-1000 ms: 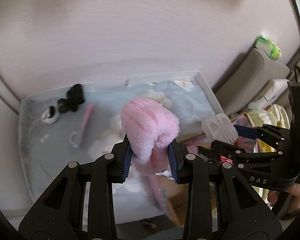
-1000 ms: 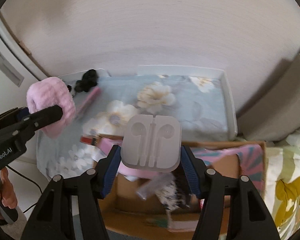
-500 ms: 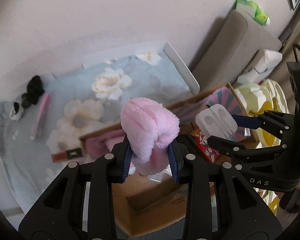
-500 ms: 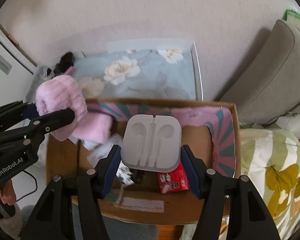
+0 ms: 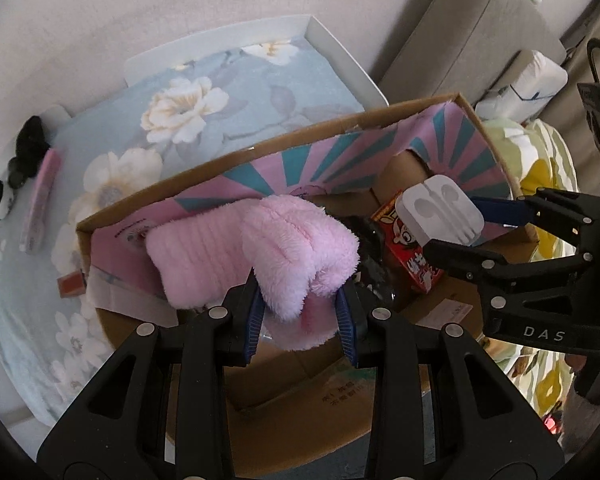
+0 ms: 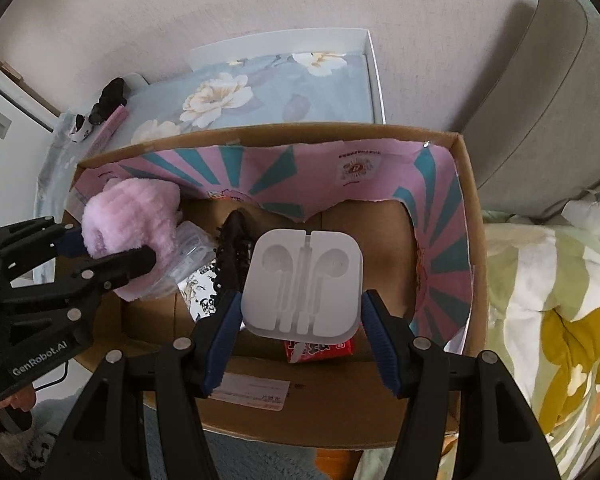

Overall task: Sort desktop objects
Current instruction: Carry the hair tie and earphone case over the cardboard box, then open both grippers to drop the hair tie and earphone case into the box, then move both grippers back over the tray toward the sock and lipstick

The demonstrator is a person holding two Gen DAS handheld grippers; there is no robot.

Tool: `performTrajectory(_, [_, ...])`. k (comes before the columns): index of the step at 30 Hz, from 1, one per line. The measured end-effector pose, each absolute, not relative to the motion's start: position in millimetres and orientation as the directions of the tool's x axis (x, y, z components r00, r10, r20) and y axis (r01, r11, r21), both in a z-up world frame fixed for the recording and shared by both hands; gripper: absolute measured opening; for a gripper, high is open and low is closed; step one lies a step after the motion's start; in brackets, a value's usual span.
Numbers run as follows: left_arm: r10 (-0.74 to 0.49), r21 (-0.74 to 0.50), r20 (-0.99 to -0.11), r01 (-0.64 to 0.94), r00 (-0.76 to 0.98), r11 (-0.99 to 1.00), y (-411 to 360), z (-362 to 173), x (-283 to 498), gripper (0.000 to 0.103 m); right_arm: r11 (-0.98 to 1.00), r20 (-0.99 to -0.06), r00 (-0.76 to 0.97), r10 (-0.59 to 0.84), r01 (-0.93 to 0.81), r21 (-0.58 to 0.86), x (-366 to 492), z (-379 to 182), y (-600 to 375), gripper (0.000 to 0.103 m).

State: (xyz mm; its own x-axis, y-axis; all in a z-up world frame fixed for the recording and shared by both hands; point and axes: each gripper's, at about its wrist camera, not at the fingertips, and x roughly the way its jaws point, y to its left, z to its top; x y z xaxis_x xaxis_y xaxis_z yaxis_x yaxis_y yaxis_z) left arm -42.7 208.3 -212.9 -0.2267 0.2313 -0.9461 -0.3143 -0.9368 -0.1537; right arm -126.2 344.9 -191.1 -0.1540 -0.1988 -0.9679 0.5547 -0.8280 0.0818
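Two grippers are over an open cardboard box (image 6: 470,216), both pointing steeply down into it. The left gripper (image 5: 300,304) has its jaws clamped on a fluffy pink fabric piece (image 5: 300,248), which bulges out above the blue pads and hangs over the box's left half. A second pink fluffy piece (image 5: 196,256) lies inside the box just behind it, against the patterned pink-and-teal lining (image 5: 340,152).

The right gripper (image 6: 300,320) has its jaws closed on the two side edges of a white moulded earphone tray (image 6: 302,284), held flat with its recessed face toward the camera. The tray is above the box interior, near the middle. In the left wrist view the same tray (image 5: 440,212) is to the right of the pink piece, apart from it.

Inside the box lie a red printed packet (image 5: 412,256), a black comb-like item (image 6: 232,248), a clear plastic wrapper (image 6: 188,252) and a white label (image 6: 256,392) on the near wall.

Behind the box is a worktop under a blue floral cloth (image 5: 204,92), bordered by a white raised edge (image 5: 340,56). On its far left corner remain a pink stick-shaped object (image 5: 42,200), a black lumpy item (image 5: 28,148) and a small black-and-white object (image 5: 0,200). A grey cushion (image 6: 540,100) stands to the right.
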Motion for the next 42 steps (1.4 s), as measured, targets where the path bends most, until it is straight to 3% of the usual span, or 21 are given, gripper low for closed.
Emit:
performTrajectory(6, [0.248,-0.175,-0.948,-0.325,-0.200,-0.929,210,-214,-48,0.031,-0.811,-0.965,-0.119,-0.233,0.572,0.125,-130,-193,341,0.057])
performTrajectory(9, [0.247,-0.188,-0.954,-0.304,-0.168,-0.934,206,-217,-52,0.061,-0.810,-0.967,-0.069,-0.246,0.562,0.166,-134,-198,338,0.065])
performTrajectory(10, [0.255,-0.199,-0.953,-0.297,-0.162,-0.934,203,-216,-52,0.090,-0.824,-0.974,-0.066,-0.218,0.547,0.148,-136,-201,339,0.070])
performTrajectory(11, [0.274,-0.219,-0.948,-0.293,-0.162,-0.931,199,-215,-52,0.103,-0.840,-0.979,-0.066,-0.191,0.527,0.128,-139,-204,342,0.086])
performTrajectory(14, [0.337,-0.279,-0.927,-0.298,-0.165,-0.913,190,-205,-52,0.103,-0.839,-0.958,-0.043,-0.285,0.494,0.228,-142,-200,353,0.102])
performTrajectory(17, [0.348,-0.278,-0.916,-0.309,-0.199,-0.909,185,-194,-52,0.103,-0.829,-0.940,-0.044,-0.337,0.488,0.275,-141,-190,356,0.102])
performTrajectory(23, [0.368,-0.284,-0.903,-0.336,-0.219,-0.898,172,-177,-53,0.103,-0.812,-0.927,-0.127,-0.353,0.534,0.236,-135,-166,339,0.102])
performTrajectory(33, [0.356,-0.286,-0.892,-0.260,-0.280,-0.922,111,-157,-51,0.103,-0.795,-0.926,-0.132,-0.352,0.565,0.222,-130,-148,304,0.102])
performTrajectory(42, [0.192,-0.186,-0.872,-0.059,-0.451,-0.981,1,-118,-56,0.103,-0.745,-0.899,-0.204,-0.387,0.644,0.174,-114,-119,264,0.102])
